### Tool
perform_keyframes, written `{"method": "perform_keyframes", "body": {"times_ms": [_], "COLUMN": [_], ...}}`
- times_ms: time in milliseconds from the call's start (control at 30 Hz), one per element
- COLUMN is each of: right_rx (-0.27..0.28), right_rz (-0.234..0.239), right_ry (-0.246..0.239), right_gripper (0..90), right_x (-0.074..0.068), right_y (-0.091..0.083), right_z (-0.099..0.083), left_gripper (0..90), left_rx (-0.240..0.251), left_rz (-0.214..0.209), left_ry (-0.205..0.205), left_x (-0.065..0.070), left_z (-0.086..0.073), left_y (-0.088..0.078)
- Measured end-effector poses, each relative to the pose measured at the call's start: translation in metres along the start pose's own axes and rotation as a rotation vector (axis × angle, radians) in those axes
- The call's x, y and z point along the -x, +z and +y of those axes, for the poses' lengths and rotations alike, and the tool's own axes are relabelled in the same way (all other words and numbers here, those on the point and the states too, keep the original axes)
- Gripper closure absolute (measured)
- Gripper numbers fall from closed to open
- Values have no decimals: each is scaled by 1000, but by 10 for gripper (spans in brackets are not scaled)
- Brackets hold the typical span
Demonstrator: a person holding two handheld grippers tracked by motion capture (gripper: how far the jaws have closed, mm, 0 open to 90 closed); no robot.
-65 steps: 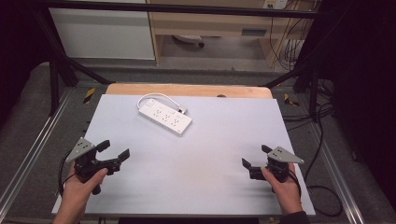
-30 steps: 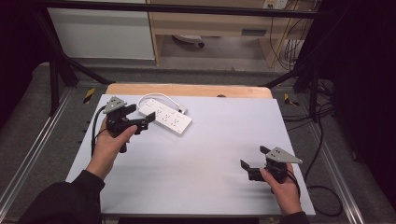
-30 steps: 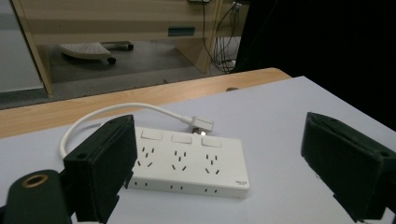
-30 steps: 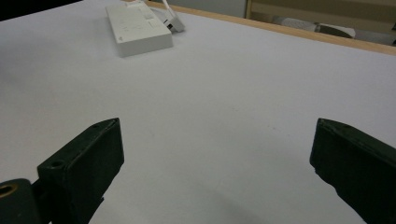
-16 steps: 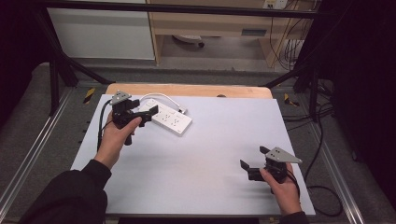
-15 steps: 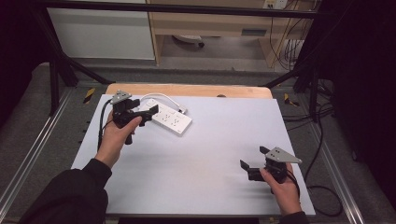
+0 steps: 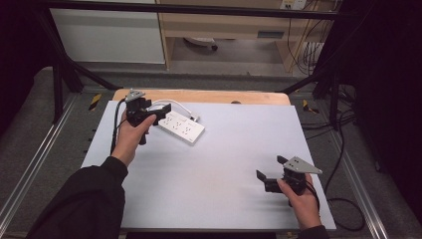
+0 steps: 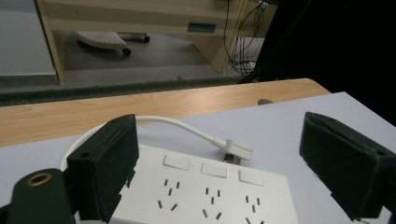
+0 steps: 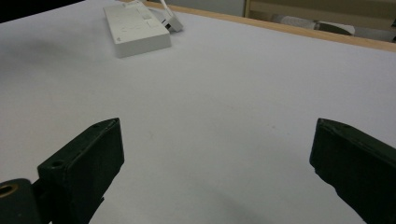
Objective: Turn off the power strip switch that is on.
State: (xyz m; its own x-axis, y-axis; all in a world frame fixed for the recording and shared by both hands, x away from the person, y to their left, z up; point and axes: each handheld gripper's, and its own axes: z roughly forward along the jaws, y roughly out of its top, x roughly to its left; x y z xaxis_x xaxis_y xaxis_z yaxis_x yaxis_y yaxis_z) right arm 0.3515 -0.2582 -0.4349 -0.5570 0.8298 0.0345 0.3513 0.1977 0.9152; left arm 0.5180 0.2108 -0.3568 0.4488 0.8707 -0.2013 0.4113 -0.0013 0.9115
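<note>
The power strip (image 7: pixel 181 127) lies on the desk (image 7: pixel 234 149) in the upper left of the frame, near the far edge; its cable (image 7: pixel 171 103) loops behind it; the left gripper (image 7: pixel 158 111) sits at the strip's left end — fingers (image 8: pixel 105 170) on either side of it; the right gripper (image 7: pixel 268 174) is at the lower right, well apart from the strip, over bare desk.
</note>
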Motion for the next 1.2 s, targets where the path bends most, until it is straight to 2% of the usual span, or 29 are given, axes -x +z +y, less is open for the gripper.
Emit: {"method": "perform_keyframes", "body": {"times_ms": [100, 333, 433, 733, 1200], "right_rx": [-1, 0, -1, -3, -4], "right_rz": [4, 1, 0, -2, -2], "right_ry": [-3, -5, -3, -2, -2], "right_gripper": [34, 34, 34, 34, 35], "right_x": [0, 0, 0, 0, 0], "right_y": [0, 0, 0, 0, 0], "right_z": [0, 0, 0, 0, 0], "left_gripper": [123, 127, 128, 142, 183], "left_rx": [10, -11, -22, -40, -24], "left_rz": [2, 37, 46, 61, 94], "left_ry": [-18, 34, 32, 29, 27], "left_x": [0, -2, -3, -5, -11], "left_z": [-1, -1, -3, -8, -12], "left_y": [8, 25, 32, 40, 50]}}
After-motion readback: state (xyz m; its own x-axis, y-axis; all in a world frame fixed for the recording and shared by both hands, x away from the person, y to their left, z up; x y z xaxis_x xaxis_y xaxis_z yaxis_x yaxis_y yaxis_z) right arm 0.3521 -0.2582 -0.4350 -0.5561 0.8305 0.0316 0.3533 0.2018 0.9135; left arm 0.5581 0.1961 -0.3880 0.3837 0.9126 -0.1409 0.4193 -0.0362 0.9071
